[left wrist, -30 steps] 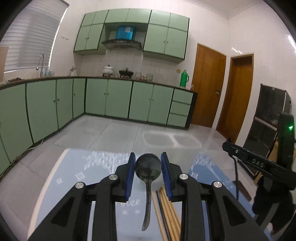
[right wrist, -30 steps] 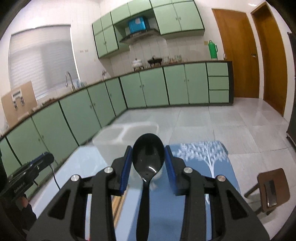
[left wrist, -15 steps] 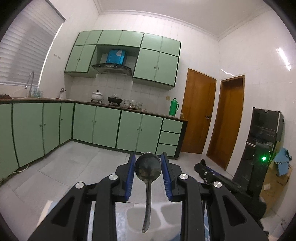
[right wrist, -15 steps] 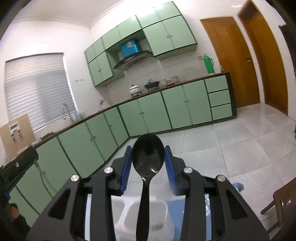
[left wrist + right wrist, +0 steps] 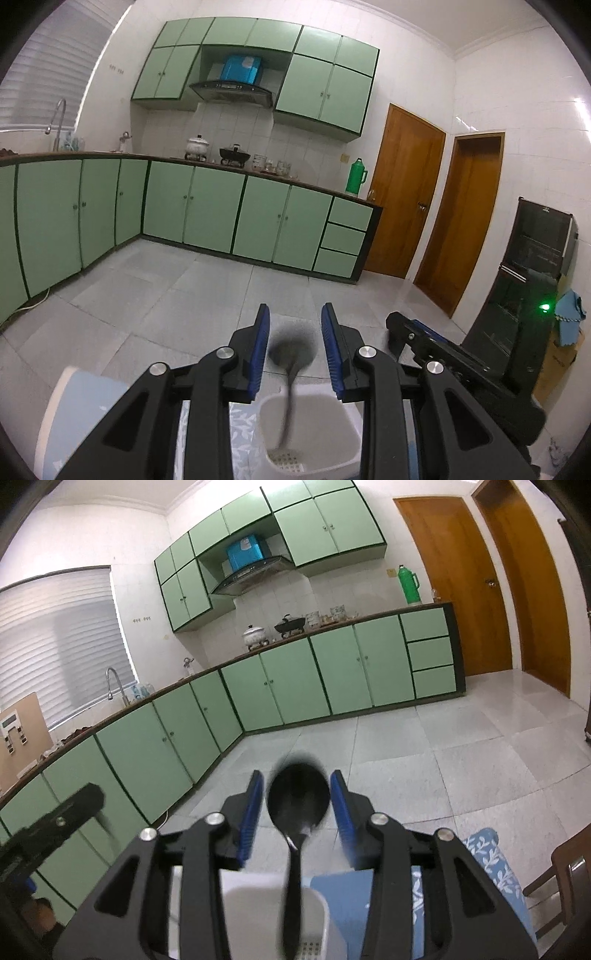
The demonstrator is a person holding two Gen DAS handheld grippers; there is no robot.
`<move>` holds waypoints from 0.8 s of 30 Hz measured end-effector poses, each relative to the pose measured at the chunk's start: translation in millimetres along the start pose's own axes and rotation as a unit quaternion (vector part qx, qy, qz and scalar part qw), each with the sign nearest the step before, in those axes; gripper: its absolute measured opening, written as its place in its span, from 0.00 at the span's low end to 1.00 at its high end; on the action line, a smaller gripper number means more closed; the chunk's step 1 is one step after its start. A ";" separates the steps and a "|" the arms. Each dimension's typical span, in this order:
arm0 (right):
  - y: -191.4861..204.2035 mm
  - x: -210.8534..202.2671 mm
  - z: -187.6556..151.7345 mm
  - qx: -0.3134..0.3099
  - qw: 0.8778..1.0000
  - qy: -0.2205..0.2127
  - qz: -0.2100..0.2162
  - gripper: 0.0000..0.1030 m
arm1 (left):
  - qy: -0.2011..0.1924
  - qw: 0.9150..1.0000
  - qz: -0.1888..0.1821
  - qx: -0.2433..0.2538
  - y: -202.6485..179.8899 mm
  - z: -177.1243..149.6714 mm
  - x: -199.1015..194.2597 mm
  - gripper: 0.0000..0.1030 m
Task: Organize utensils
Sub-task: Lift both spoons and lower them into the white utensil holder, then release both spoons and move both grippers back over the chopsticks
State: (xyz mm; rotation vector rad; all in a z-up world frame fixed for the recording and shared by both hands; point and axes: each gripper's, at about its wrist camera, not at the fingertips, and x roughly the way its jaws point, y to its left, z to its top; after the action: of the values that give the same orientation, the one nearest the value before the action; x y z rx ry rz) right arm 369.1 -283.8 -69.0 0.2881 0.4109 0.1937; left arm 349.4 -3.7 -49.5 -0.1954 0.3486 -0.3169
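left view: grey spoon (image 5: 292,350); right view: black spoon (image 5: 298,801).

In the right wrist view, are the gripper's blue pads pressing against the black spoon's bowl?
No: a gap shows on each side between the black spoon and the blue pads, with its handle hanging into the white holder.

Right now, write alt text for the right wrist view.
A black spoon stands bowl-up between the blue pads of the right tool, whose jaws have just been opening, its handle reaching down into a white holder on a blue patterned cloth. Behind are green kitchen cabinets and wooden doors.
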 end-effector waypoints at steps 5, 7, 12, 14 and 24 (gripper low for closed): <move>1.6 -30.4 4.3 0.002 1.000 0.012 0.009 0.51 | 0.005 1.000 0.006 0.005 -4.9 0.6 -21.0 0.40; 3.6 -50.3 3.0 -0.002 1.000 0.021 0.003 0.61 | 0.014 1.000 0.012 0.009 -7.5 -4.7 -37.4 0.48; 1.9 -103.0 -25.4 0.001 0.998 0.062 -0.008 0.84 | 0.059 0.998 0.029 0.017 -11.4 -36.4 -84.7 0.68; 2.0 -121.6 -49.5 0.006 0.995 0.098 -0.012 0.85 | 0.094 0.995 0.036 0.019 -13.3 -61.7 -103.9 0.70; 39.2 -175.3 -162.8 -0.023 0.972 0.230 -0.045 0.85 | 0.227 0.970 0.088 0.003 -6.9 -162.4 -149.8 0.71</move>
State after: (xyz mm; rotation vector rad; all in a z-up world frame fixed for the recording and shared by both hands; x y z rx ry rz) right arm 138.3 -251.0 -135.6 0.1764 0.8772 0.1794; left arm 154.9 18.7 -152.1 -0.0824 0.8143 -0.1838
